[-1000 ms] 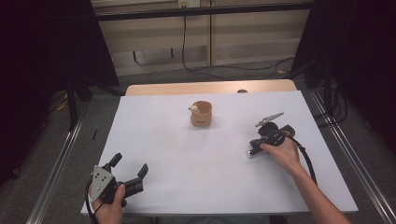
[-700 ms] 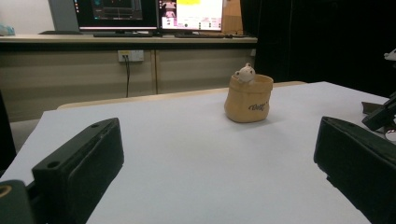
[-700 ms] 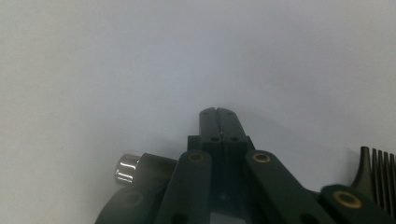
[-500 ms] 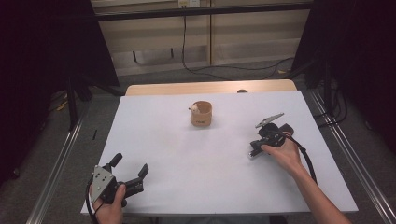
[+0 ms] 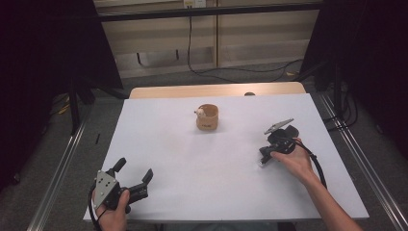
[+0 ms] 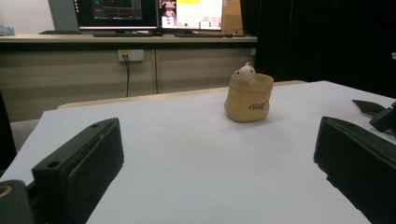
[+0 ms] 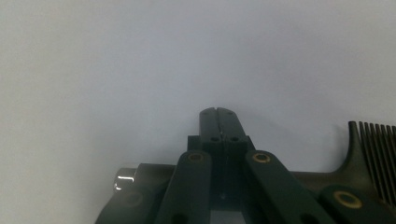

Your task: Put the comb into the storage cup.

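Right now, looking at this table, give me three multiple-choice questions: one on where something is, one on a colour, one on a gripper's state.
1. Where does the pot stand?
A. toward the far middle of the table
B. at the near left corner
C. between the right gripper's jaws

2. What colour is the pot?
A. blue
B. tan
C. black

3. How are the left gripper's jaws?
A. shut tight
B. shut on the pot
C. open with nothing between them

Answers: 1 A, the high view shows it alone near the far edge. 2 B, the left gripper view shows it tan. 3 C, the jaws stand wide apart over bare table.
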